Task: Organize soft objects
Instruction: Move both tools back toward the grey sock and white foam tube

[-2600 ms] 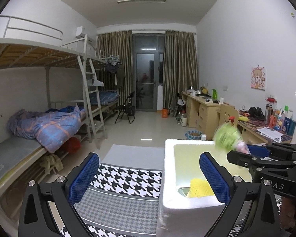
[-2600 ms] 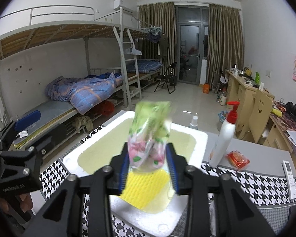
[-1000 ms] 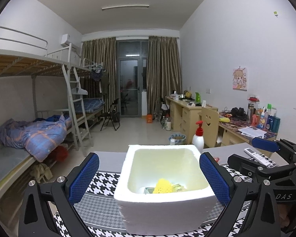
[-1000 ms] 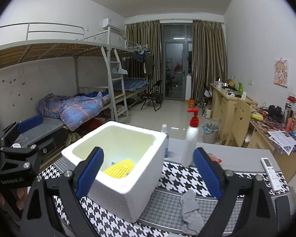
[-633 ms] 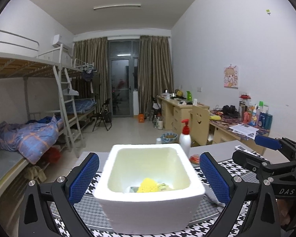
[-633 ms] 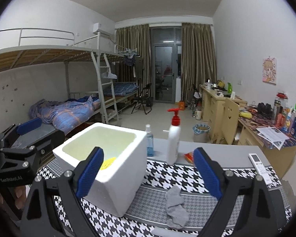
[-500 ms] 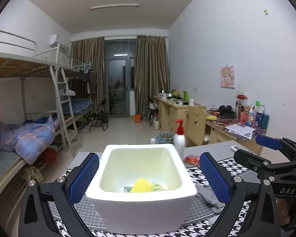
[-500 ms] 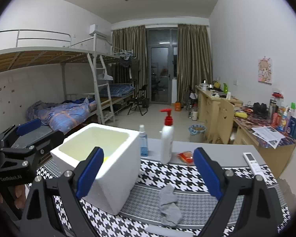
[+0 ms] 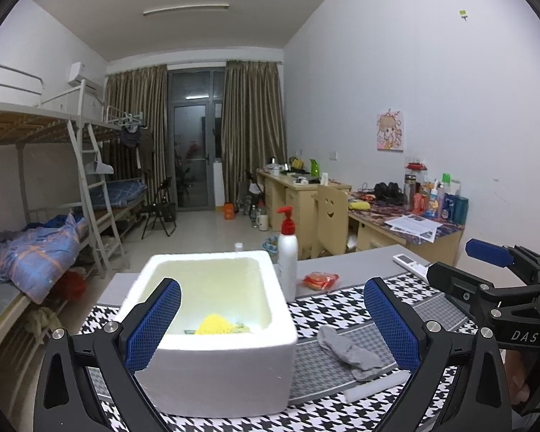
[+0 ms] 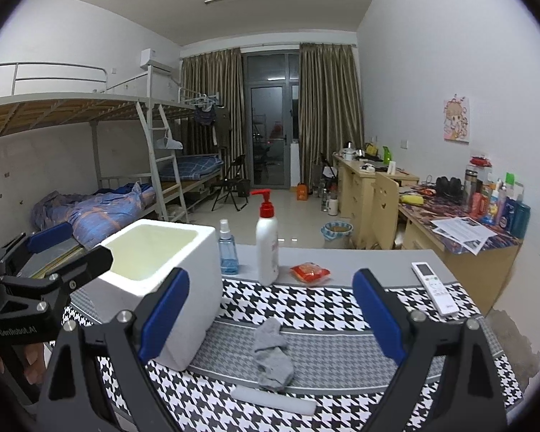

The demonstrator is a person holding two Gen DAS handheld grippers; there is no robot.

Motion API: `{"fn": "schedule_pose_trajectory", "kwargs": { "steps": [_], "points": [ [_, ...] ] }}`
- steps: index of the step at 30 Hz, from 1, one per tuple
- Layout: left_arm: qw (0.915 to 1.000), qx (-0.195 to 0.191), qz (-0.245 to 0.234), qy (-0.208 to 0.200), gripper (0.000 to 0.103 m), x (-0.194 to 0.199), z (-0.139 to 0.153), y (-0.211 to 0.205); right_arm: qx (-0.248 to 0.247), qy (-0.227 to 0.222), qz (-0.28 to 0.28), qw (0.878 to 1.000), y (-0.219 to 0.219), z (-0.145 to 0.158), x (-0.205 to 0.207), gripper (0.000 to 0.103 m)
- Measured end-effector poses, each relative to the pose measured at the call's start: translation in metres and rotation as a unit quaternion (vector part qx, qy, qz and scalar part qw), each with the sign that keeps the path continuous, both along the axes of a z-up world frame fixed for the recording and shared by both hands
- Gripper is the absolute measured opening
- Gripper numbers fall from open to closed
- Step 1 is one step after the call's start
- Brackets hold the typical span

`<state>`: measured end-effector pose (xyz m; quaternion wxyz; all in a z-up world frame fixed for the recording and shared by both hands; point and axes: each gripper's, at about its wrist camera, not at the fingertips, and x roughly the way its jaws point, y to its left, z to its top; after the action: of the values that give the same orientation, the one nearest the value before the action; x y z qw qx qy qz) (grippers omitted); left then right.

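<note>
A: Right gripper (image 10: 270, 313): jaws spread wide, nothing between the pads. It hovers above the sock (image 10: 273, 352), which sits centred between the fingers in the right wrist view.

B: Left gripper (image 9: 270, 318)?

A: Also spread wide and empty, held over the near wall of the box (image 9: 212, 345).

B: Where is the sock exactly?

A: On the grey band of the cloth (image 10: 342, 302), just right of the box, apart from it. A pale tube (image 10: 273, 400) lies just nearer than the sock.

B: Handling estimate?

A: Judgement only: light, limp knit, crumpled. It will sag and drape once lifted. Not fragile, not slippery against the meshed pads. Best hold looks like the bunched middle, pinched from above so both ends hang; a pinch at a thin end may catch too little.

B: Risks?

A: The cloth beneath is also soft; a deep pinch could drag it up too.

B: Box contents?

A: A sponge (image 9: 217, 324) on the floor, with a patterned scrap beside it, too hidden to identify.

B: Legible writing?

A: "DAS" on the right gripper's body in the left view; "GenRobot.AI" on the left one in the right view. Labels on the pump bottle (image 10: 267, 243), spray bottle (image 10: 227, 248), red packet (image 10: 310, 272) and remote (image 10: 435, 288) are unreadable.
</note>
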<state>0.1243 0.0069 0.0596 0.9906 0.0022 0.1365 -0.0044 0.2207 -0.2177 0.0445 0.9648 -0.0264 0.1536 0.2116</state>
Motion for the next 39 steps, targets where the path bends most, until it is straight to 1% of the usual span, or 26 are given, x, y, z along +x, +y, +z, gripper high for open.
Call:
{"fn": "schedule_pose_trajectory", "kwargs": {
  "steps": [8, 19, 26, 30, 39],
  "points": [
    [0.9999, 0.001, -0.011, 0.003, 0.102, 0.000, -0.002, -0.009, -0.001, 0.001, -0.011, 1.000, -0.012, -0.005, -0.005, 0.095],
    [0.9995, -0.003, -0.023, 0.021, 0.102, 0.008, -0.011, -0.021, -0.004, 0.003, -0.023, 1.000, -0.029, -0.013, -0.007, 0.095],
    [0.9990, -0.002, -0.033, 0.029, 0.102, 0.012, -0.015, -0.030, -0.003, 0.012, -0.033, 0.999, -0.038, -0.019, -0.003, 0.095],
    [0.9988, 0.007, -0.036, 0.033, 0.102, 0.016, -0.021, -0.037, -0.005, 0.015, -0.041, 0.999, -0.043, -0.023, -0.003, 0.095],
    [0.9978, 0.008, -0.048, 0.045, 0.102, 0.028, -0.029, -0.047, -0.005, 0.035, -0.054, 0.998, -0.051, -0.032, 0.002, 0.095]
  ]
}}
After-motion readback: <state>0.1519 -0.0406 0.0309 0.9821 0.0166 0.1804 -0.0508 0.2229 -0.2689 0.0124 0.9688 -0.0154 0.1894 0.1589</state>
